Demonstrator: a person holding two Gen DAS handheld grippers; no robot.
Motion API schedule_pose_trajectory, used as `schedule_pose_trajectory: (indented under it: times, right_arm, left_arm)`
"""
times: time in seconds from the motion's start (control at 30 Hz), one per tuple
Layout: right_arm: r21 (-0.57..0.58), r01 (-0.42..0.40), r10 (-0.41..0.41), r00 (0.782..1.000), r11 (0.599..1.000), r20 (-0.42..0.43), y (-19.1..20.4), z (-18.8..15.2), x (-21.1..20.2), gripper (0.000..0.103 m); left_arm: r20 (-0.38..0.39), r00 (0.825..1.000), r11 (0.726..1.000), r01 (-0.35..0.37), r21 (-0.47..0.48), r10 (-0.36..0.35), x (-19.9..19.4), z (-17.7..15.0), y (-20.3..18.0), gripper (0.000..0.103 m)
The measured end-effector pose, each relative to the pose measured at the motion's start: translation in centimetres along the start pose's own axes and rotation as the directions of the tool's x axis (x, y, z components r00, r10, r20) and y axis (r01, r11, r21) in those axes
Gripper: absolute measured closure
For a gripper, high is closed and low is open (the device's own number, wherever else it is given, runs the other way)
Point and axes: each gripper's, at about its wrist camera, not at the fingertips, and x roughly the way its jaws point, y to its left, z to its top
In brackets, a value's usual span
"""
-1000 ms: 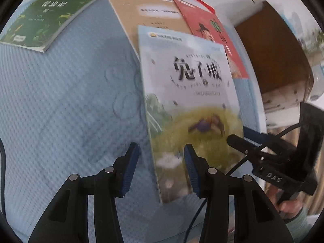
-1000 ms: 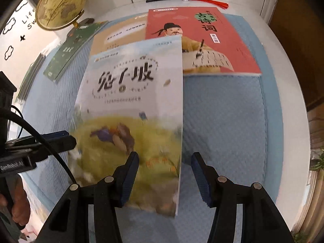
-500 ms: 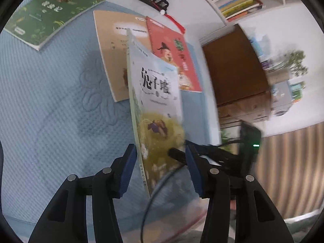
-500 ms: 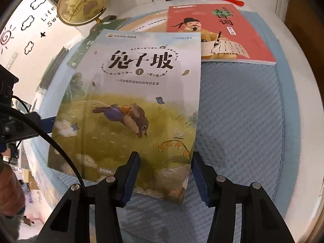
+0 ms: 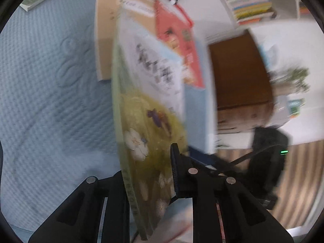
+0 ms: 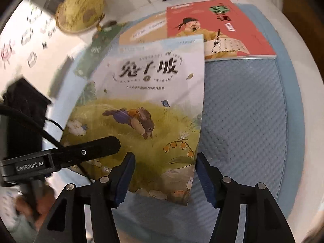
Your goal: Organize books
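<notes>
Left tool [image 5: 149, 174] has just closed, clamping the pale rabbit-cover paperback book [image 6: 145, 109] at its spine edge, lifted off the blue quilted mat [image 6: 243, 111]. Right tool [image 6: 164, 174] has just been opening, gaping around the lower corner. Keep the spine grip firm, avoid sagging.

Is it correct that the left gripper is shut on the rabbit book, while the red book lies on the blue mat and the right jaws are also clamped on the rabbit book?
Not quite. The right gripper is not clamped: the right wrist view shows its jaws apart, just opened. The left gripper is shut on the rabbit book, and the red book lies on the blue mat.
</notes>
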Motion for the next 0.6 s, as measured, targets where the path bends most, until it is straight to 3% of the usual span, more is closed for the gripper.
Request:
schedule_pose_trajectory:
  times: [0.13,0.23,0.3,0.33,0.4,0.5,0.6]
  right_arm:
    - [0.129,-0.168,0.168,0.986,0.977,0.010,-2.6,0.1,-1.2,0.037]
    - [0.229,-0.282,0.281,0.959,0.932,0.035,-4.7,-0.1,-0.8,0.031]
    - [0.299,-0.370,0.371,0.927,0.880,0.055,-5.8,0.0,0.4,0.031]
    - [0.317,-0.403,0.404,0.912,0.859,0.066,-5.9,0.2,0.9,0.034]
    - [0.314,-0.448,0.442,0.892,0.837,0.093,-5.5,0.7,1.6,0.052]
    - [0.258,-0.397,0.386,0.918,0.881,0.093,-3.9,1.2,1.8,0.072]
    - [0.159,-0.307,0.297,0.951,0.938,0.085,-2.0,1.1,0.9,0.074]
  left_arm:
    - [0.009,0.991,0.989,0.136,-0.055,-0.136,-1.0,1.2,-0.1,0.088]
    - [0.008,0.982,0.977,0.188,-0.099,-0.189,-1.3,1.1,0.5,0.088]
    - [0.009,0.976,0.967,0.218,-0.134,-0.219,-1.4,1.0,1.2,0.088]
    - [0.010,0.973,0.961,0.228,-0.154,-0.229,-1.4,0.9,1.6,0.088]
    - [0.015,0.977,0.961,0.211,-0.177,-0.212,-1.6,0.4,2.4,0.089]
    - [0.021,0.993,0.977,0.118,-0.175,-0.117,-1.7,-0.1,2.8,0.090]
    - [0.022,1.000,0.989,0.009,-0.149,-0.006,-1.9,-0.6,2.7,0.088]
